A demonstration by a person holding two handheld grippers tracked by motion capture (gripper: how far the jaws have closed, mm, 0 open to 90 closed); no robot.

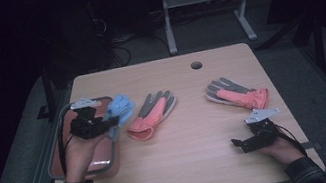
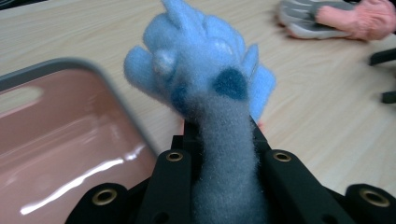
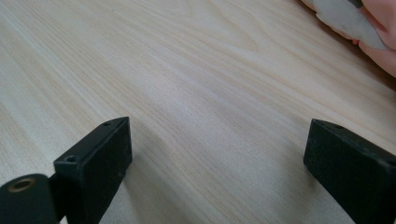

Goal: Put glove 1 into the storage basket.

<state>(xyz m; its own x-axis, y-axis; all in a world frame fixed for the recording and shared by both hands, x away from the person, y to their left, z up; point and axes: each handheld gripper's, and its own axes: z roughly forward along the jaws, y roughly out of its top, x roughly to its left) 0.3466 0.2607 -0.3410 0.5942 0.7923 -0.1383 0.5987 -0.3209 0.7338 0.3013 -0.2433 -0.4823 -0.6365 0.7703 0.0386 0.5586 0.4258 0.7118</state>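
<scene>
At the worktop's left edge, the left gripper (image 1: 105, 123), jaws clamped on the fuzzy blue glove (image 2: 201, 79), should lower it squarely over the pink grey-rimmed tray (image 2: 60, 140) before letting go; the right gripper (image 1: 242, 144) rests wide open, holding nothing.

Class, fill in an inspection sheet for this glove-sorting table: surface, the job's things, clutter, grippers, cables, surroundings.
Surface: wooden table with a round hole near the far edge.
Job's things: blue glove held over the edge of the pink tray; two pink-and-grey gloves, left one and right one, lie flat on the table.
Clutter: nothing seen.
Grippers: left gripper shut on the blue glove; right gripper open, nothing between its jaws, low over bare wood.
Cables: one trails from each gripper; more lie on the floor beyond.
Surroundings: dark room, a grey frame behind.
</scene>
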